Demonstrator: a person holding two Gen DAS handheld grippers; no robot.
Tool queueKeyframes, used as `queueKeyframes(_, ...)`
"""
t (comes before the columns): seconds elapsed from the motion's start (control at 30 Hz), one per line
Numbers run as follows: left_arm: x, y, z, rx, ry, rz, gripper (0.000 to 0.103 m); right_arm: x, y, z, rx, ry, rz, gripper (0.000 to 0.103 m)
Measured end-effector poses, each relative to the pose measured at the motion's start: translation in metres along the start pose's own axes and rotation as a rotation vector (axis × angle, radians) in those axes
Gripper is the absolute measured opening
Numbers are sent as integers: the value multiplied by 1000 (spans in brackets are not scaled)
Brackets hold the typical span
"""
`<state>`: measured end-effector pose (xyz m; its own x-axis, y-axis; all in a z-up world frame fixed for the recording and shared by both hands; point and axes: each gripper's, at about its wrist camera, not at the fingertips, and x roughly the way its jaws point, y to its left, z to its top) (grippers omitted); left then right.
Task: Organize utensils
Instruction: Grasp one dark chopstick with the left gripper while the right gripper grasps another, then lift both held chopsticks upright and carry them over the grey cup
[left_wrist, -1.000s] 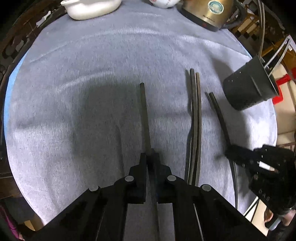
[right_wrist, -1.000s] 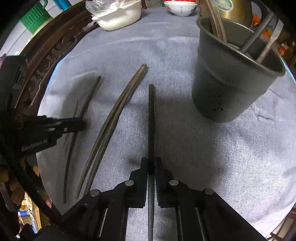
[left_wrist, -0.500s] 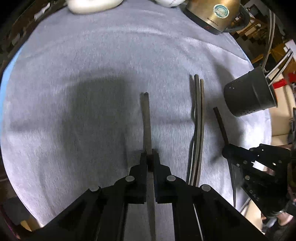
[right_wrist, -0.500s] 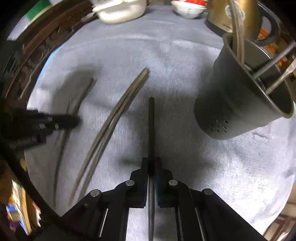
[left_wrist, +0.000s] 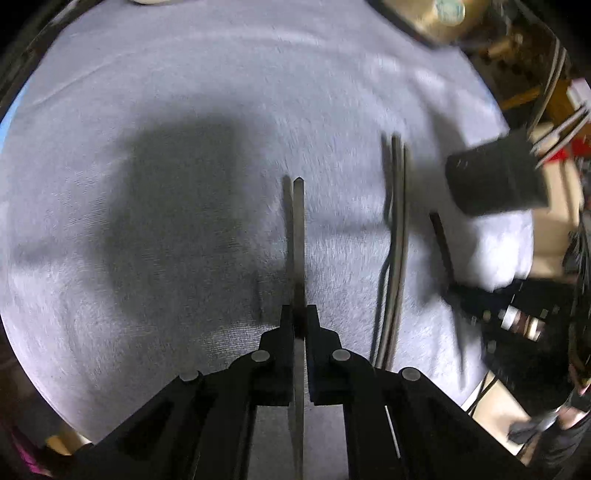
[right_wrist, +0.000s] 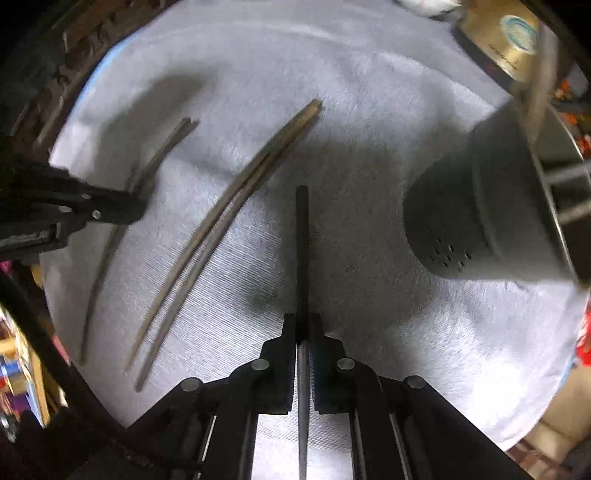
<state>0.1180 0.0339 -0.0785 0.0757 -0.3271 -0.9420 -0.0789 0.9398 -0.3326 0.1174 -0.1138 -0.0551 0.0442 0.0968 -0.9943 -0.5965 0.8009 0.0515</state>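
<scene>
My left gripper (left_wrist: 297, 314) is shut on a dark chopstick (left_wrist: 298, 236) and holds it above the grey cloth. My right gripper (right_wrist: 303, 321) is shut on another dark chopstick (right_wrist: 302, 251), also lifted, left of the dark utensil holder (right_wrist: 491, 218). A pair of chopsticks (right_wrist: 229, 221) lies on the cloth between the two grippers; it also shows in the left wrist view (left_wrist: 397, 236). The holder (left_wrist: 495, 177) has several utensils standing in it. The left gripper shows at the left of the right wrist view (right_wrist: 136, 206), the right gripper at the right of the left wrist view (left_wrist: 448, 291).
A grey cloth (left_wrist: 184, 110) covers the round table. A gold kettle (right_wrist: 509, 44) stands at the back right, also seen in the left wrist view (left_wrist: 443, 18). The dark carved table rim (right_wrist: 55, 81) runs along the left.
Both grippers have risen with their chopsticks; the cloth and the loose pair look further away. The right gripper's view has tilted, so the holder sits further right.
</scene>
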Motion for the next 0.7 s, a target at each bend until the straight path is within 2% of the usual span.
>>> queueKeyframes(0.03, -12, 4, -3, -21, -66, -41, 5, -9, -1, -13, 24, -52, 28, 7)
queueKeyframes(0.07, -22, 6, -7, -36, -110, -53, 5, -19, -2, -21, 46, -106, 59, 7)
queueKeyframes(0.1, -37, 9, -12, -55, -187, -59, 5, -33, -4, -29, 73, -180, 104, 7)
queueKeyframes(0.17, -63, 12, -21, -76, -314, -83, 5, -57, -8, -45, 133, -313, 132, 7)
queueKeyframes(0.2, -71, 9, -28, -83, -359, -87, 5, -73, -12, -57, 176, -407, 155, 7)
queueKeyframes(0.23, -85, 8, -35, -93, -442, -87, 5, -85, -15, -68, 213, -497, 177, 7)
queueKeyframes(0.37, -111, 4, -58, -115, -682, -61, 5, -117, -34, -108, 354, -780, 116, 7)
queueKeyframes(0.5, -118, 0, -73, -112, -858, 16, 5, -139, -43, -139, 422, -1001, -35, 7)
queueKeyframes(0.6, -115, -8, -81, -93, -946, 85, 5, -137, -46, -147, 456, -1093, -102, 7)
queueKeyframes(0.7, -118, -15, -93, -69, -979, 125, 6, -132, -50, -158, 475, -1143, -180, 7)
